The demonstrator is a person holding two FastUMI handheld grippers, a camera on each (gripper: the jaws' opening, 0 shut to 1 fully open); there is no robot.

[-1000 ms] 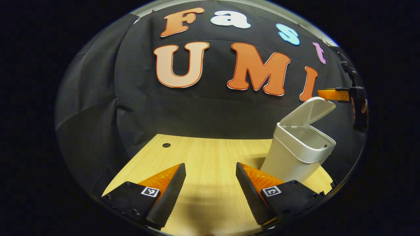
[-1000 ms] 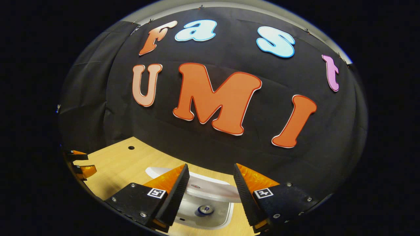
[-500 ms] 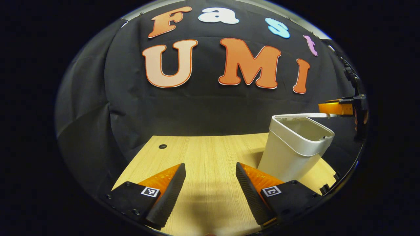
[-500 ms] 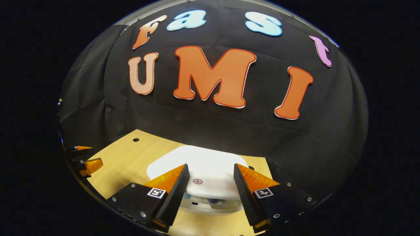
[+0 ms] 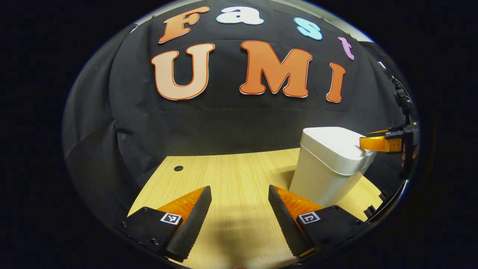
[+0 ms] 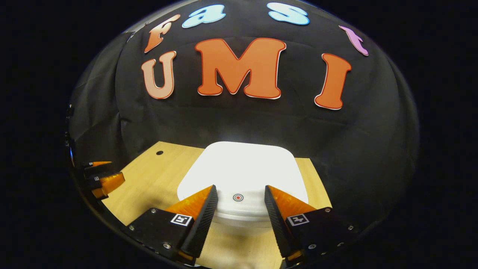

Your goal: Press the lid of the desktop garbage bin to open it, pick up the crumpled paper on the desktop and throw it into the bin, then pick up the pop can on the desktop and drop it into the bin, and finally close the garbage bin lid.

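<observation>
Lid down on bin, both grippers released

Fingers of the right gripper (image 6: 238, 203) sat spread, gripping nothing, tips over the near edge of the white lid (image 6: 242, 170), either side of its red target mark (image 6: 238, 197); contact could not be told. Garbage bin (image 5: 328, 170) stood on the wooden desktop (image 5: 231, 175) at 3 o'clock in the left gripper view, lid flat and closed. Left gripper (image 5: 239, 209) was released too, held over bare desktop, well apart from the bin. Crumpled paper and pop can could not be seen. Cable hole (image 5: 178, 168) at 10 o'clock, near the back edge.
</observation>
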